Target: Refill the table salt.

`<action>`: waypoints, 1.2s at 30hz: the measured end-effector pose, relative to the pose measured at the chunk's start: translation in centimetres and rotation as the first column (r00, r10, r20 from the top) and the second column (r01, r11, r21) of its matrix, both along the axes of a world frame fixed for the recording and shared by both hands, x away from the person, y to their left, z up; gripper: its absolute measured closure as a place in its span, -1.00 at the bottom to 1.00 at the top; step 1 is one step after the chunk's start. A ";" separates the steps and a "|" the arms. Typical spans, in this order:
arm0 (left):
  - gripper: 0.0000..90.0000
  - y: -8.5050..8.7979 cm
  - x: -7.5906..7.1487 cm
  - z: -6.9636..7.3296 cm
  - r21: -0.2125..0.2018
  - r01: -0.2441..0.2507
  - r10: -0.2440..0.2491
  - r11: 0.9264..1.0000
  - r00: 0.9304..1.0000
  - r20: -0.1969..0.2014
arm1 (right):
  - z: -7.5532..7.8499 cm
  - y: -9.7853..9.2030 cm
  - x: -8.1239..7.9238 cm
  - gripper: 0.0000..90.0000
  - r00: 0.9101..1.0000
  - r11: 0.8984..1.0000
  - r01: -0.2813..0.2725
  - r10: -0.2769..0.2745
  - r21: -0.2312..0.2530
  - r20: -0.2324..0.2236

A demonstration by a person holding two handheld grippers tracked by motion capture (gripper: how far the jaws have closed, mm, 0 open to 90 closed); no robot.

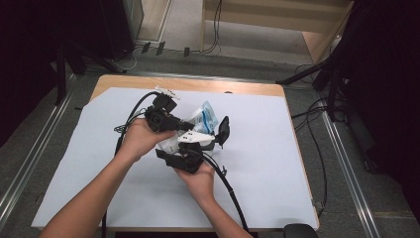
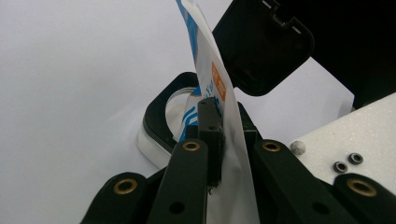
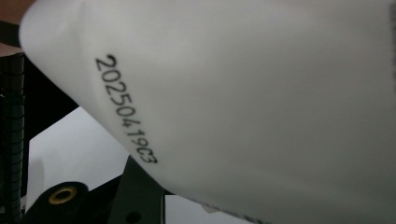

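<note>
Both hands meet over the middle of the white-covered table [image 1: 257,163]. The left tongs [image 2: 224,135] are clamped together on the thin edge of a white pouch [image 2: 205,88] with blue and orange print, held upright above the table. The right tongs [image 1: 195,144] sit just beside them; in the right gripper view the pouch's white face with a printed date code [image 3: 126,109] lies right against the camera, and whether those tongs pinch it I cannot tell

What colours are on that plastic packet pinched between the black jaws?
The packet is white with blue stripes and an orange label, clearest in the left gripper view.
</note>
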State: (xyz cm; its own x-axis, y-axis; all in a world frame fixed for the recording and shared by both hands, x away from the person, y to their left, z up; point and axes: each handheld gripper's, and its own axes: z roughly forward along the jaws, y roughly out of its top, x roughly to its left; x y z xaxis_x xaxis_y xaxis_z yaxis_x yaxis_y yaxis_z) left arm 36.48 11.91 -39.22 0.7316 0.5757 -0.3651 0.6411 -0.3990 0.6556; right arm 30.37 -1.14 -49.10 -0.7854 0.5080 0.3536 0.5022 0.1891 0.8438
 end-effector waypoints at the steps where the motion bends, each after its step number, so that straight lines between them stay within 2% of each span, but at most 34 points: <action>1: 0.96 -0.1 0.1 -0.1 0.000 -0.003 0.003 1.000 1.000 0.000 | 0.0 0.0 0.0 0.39 1.000 1.000 0.001 -0.001 0.002 -0.004; 9: 0.95 -0.6 0.2 -0.2 0.003 -0.001 0.001 1.000 1.000 -0.003 | -0.1 -0.4 0.1 0.38 1.000 1.000 0.015 -0.015 -0.002 -0.008; 11: 0.94 -0.6 0.2 -0.2 -0.010 0.003 -0.003 1.000 1.000 -0.005 | -0.1 -0.5 0.1 0.40 1.000 1.000 0.016 -0.016 0.002 -0.010; 20: 0.89 -0.6 0.0 -0.1 -0.013 0.022 -0.022 1.000 1.000 -0.001 | -0.3 -0.7 0.0 0.42 1.000 0.999 0.020 -0.019 0.037 -0.020; 27: 0.92 -0.7 -0.2 -0.1 0.006 0.027 -0.027 1.000 1.000 0.005 | -0.2 -0.8 0.1 0.42 1.000 0.999 0.025 -0.024 0.045 -0.017; 36: 0.96 -0.7 -0.2 -0.1 0.028 0.020 -0.021 0.999 1.000 0.003 | -0.2 -0.6 0.1 0.40 1.000 1.000 0.012 -0.012 0.026 -0.011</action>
State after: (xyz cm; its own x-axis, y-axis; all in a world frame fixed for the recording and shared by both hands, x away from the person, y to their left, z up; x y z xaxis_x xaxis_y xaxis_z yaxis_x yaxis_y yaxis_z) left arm 36.29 11.18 -39.34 0.7446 0.5704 -0.3467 0.6303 -0.4300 0.6464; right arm 30.42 -1.76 -49.35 -0.7753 0.5076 0.3759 0.5138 0.1607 0.8427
